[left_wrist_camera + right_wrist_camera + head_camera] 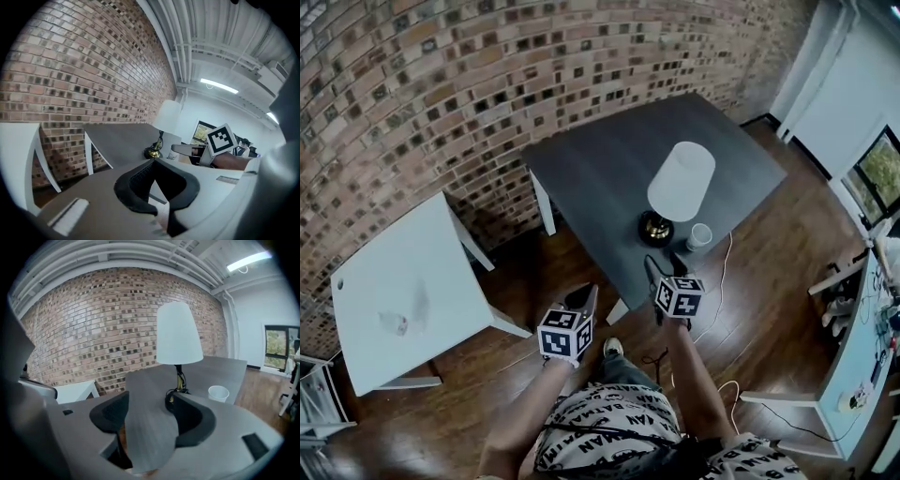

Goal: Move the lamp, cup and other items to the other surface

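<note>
A lamp (682, 180) with a white shade and a brass foot stands near the front edge of the dark grey table (609, 159). A white cup (699, 236) sits just right of the foot. Both grippers hover over the wooden floor in front of that table. My right gripper (661, 265) is open and empty, close to the table edge below the lamp. In the right gripper view the lamp (178, 333) and cup (218, 393) lie straight ahead. My left gripper (584, 292) is open and empty, further left. The left gripper view shows the lamp (168, 116) ahead to the right.
A white table (403, 281) stands at the left with a small clear object (394, 323) on it. A brick wall (441, 84) runs behind both tables. A white cord (724, 281) trails on the floor. A cluttered white desk (862, 347) lines the right side.
</note>
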`<action>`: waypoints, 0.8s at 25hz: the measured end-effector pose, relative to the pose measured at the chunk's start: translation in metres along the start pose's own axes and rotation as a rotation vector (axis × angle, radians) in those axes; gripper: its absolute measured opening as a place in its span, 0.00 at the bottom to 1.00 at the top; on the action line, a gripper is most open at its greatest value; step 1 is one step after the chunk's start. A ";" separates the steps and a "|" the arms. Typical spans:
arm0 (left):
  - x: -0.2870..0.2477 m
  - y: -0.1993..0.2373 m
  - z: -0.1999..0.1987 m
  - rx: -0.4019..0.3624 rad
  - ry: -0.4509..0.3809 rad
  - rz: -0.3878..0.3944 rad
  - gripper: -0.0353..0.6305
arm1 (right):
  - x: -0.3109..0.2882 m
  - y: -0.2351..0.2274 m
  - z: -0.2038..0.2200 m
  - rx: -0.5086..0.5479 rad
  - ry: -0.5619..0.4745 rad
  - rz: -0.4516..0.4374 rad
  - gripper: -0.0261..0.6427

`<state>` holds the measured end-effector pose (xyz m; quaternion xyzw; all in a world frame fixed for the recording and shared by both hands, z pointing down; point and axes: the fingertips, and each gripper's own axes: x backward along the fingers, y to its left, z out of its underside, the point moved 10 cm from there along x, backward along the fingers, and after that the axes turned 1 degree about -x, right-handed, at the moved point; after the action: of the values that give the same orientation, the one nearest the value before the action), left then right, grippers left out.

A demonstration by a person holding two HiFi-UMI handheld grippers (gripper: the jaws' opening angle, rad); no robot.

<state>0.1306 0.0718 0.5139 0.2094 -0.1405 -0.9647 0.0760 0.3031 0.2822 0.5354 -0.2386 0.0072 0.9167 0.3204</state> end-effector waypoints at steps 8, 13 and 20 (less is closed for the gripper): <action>-0.076 -0.010 -0.018 -0.009 0.018 0.007 0.05 | -0.074 -0.064 -0.017 -0.003 0.007 0.031 0.50; -0.108 -0.002 -0.021 0.012 0.020 -0.020 0.05 | -0.121 -0.090 -0.024 -0.015 0.014 0.027 0.50; -0.139 0.010 -0.023 0.039 0.028 -0.047 0.05 | -0.160 -0.102 -0.023 -0.004 -0.011 -0.024 0.50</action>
<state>0.2662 0.0850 0.5503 0.2274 -0.1533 -0.9603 0.0513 0.4823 0.2654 0.5997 -0.2341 0.0010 0.9141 0.3311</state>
